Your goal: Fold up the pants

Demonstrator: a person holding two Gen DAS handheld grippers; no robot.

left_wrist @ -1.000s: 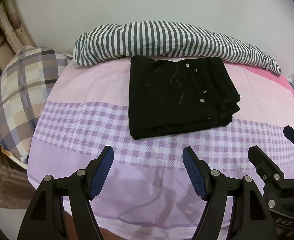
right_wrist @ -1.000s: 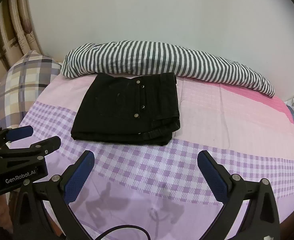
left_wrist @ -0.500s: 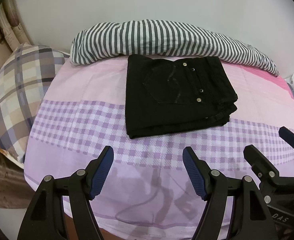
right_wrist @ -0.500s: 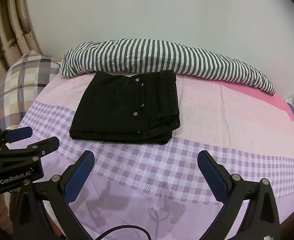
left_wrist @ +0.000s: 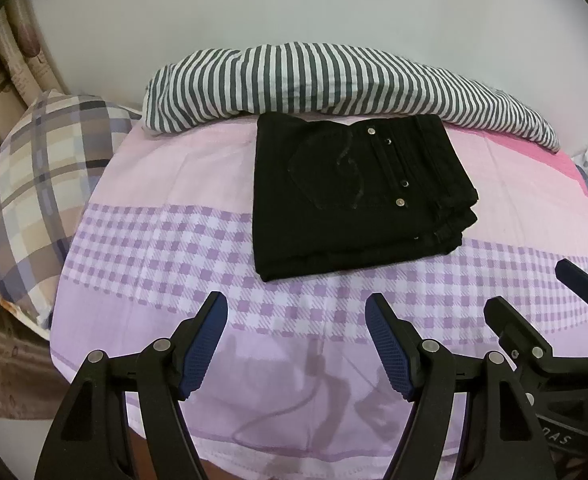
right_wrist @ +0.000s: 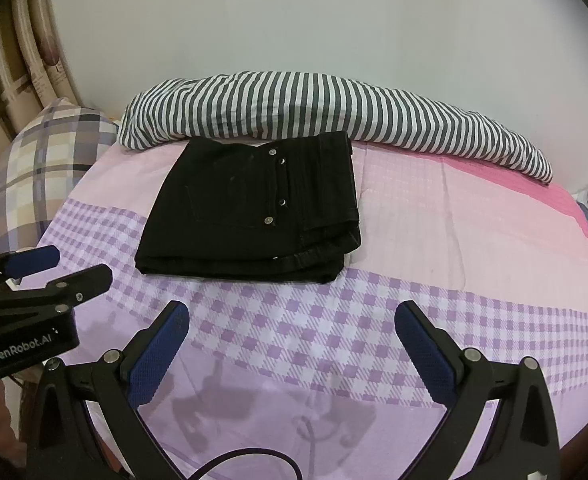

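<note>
Nearest, both claws hang empty with jaws apart over the checked sheet (left_wrist: 165, 240): left claw (left_wrist: 296, 344), right claw (right_wrist: 291, 354). Judging by this, folding looks finished, so the best move is keeping clear and not disturbing the stack. Ahead of both claws, untouched, lie the black pants (left_wrist: 350, 196), folded square. Beyond them rests a striped pillow (left_wrist: 334, 80).

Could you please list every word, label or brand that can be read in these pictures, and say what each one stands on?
"GenRobot.AI": on the body of the left tongs, seen in the right wrist view.
"DAS", upside down and cut off at the edge: on the body of the right tongs, seen in the left wrist view.
The black pants show no readable label.
</note>
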